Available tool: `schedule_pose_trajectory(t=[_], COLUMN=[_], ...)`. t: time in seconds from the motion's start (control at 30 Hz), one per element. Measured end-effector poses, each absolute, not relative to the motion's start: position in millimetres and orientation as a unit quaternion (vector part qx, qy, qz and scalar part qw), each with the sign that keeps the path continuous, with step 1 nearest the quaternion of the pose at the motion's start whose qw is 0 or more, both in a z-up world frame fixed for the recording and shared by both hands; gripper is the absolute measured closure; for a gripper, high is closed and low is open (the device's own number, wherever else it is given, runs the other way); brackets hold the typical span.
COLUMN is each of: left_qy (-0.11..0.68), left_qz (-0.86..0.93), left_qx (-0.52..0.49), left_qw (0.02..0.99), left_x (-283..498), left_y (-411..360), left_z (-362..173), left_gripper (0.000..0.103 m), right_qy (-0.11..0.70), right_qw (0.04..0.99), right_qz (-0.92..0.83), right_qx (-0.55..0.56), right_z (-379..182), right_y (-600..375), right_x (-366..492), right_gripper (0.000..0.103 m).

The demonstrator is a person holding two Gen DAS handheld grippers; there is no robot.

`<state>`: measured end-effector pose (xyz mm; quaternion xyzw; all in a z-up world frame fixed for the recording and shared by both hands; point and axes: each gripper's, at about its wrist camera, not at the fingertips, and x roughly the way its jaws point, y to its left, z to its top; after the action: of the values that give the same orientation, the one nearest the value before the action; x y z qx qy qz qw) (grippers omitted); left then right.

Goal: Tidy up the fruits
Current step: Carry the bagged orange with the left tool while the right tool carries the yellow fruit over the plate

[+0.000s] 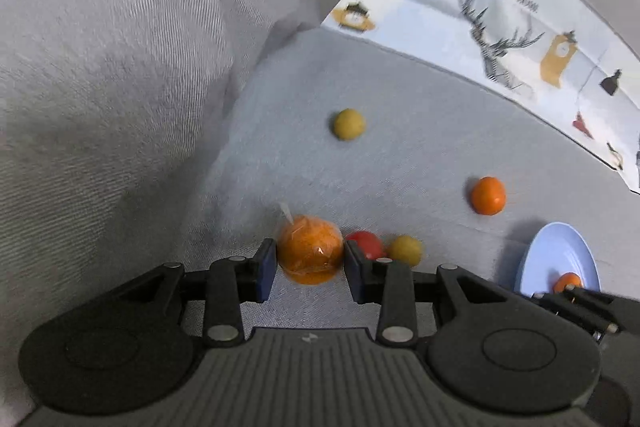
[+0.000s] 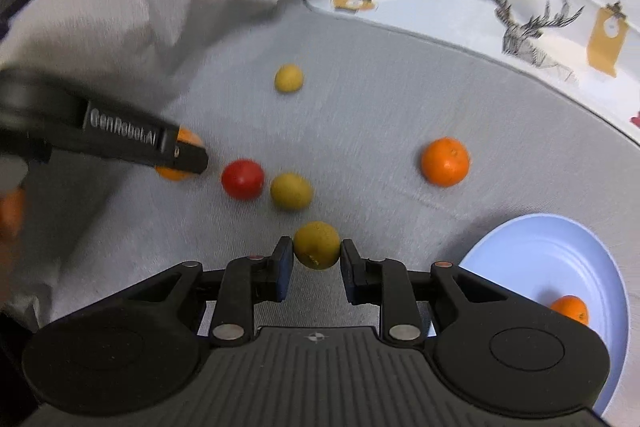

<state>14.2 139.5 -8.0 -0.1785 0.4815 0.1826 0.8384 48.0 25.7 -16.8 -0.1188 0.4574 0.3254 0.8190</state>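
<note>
My left gripper [image 1: 310, 259] is shut on an orange in clear wrap [image 1: 308, 245]; both pads press its sides. In the right wrist view it reaches in from the left [image 2: 192, 157] with that orange [image 2: 188, 139]. My right gripper [image 2: 316, 257] is shut on a yellow-green fruit [image 2: 317, 245]. Loose on the grey fabric lie a red fruit [image 2: 242, 179], a yellow-green fruit [image 2: 291, 191] touching it, another yellow-green one [image 2: 289, 78] farther back, and a bare orange [image 2: 445, 161]. A light blue plate [image 2: 540, 255] at the lower right holds one orange [image 2: 570, 309].
A bulky grey cushion [image 1: 120, 67] rises along the left, close to the left gripper. A white cloth printed with a deer [image 2: 528, 23] borders the grey fabric at the back and right. A person's hand [image 2: 10, 211] shows at the far left.
</note>
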Motion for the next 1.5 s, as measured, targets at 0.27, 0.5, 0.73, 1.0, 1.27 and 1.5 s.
schedule_pose_trajectory(t=[0.27, 0.5, 0.73, 1.0, 1.27, 1.5], left_qy=[0.434, 0.457, 0.466, 0.47, 0.477, 0.483], left_qz=[0.148, 0.145, 0.144, 0.13, 0.106, 0.084], left_qx=[-0.145, -0.126, -0.118, -0.106, -0.097, -0.09], left_qw=[0.877, 0.868, 0.865, 0.867, 0.867, 0.867], left_x=[0, 14, 16, 24, 36, 45], left_y=[107, 93, 90, 73, 49, 26], left_z=[18, 13, 13, 19, 14, 8], left_gripper=[0.063, 0.063, 0.063, 0.063, 0.063, 0.063], right_qy=[0.402, 0.394, 0.395, 0.394, 0.392, 0.394], right_qw=[0.861, 0.876, 0.878, 0.883, 0.889, 0.892], right_qz=[0.301, 0.273, 0.26, 0.246, 0.23, 0.21], right_qx=[-0.086, -0.059, -0.067, -0.063, -0.066, -0.069], right_z=[18, 24, 20, 23, 24, 19], right_y=[-22, -56, -70, -85, -104, -125], right_x=[32, 33, 38, 44, 50, 56], right_gripper=[0.076, 0.076, 0.076, 0.076, 0.076, 0.076])
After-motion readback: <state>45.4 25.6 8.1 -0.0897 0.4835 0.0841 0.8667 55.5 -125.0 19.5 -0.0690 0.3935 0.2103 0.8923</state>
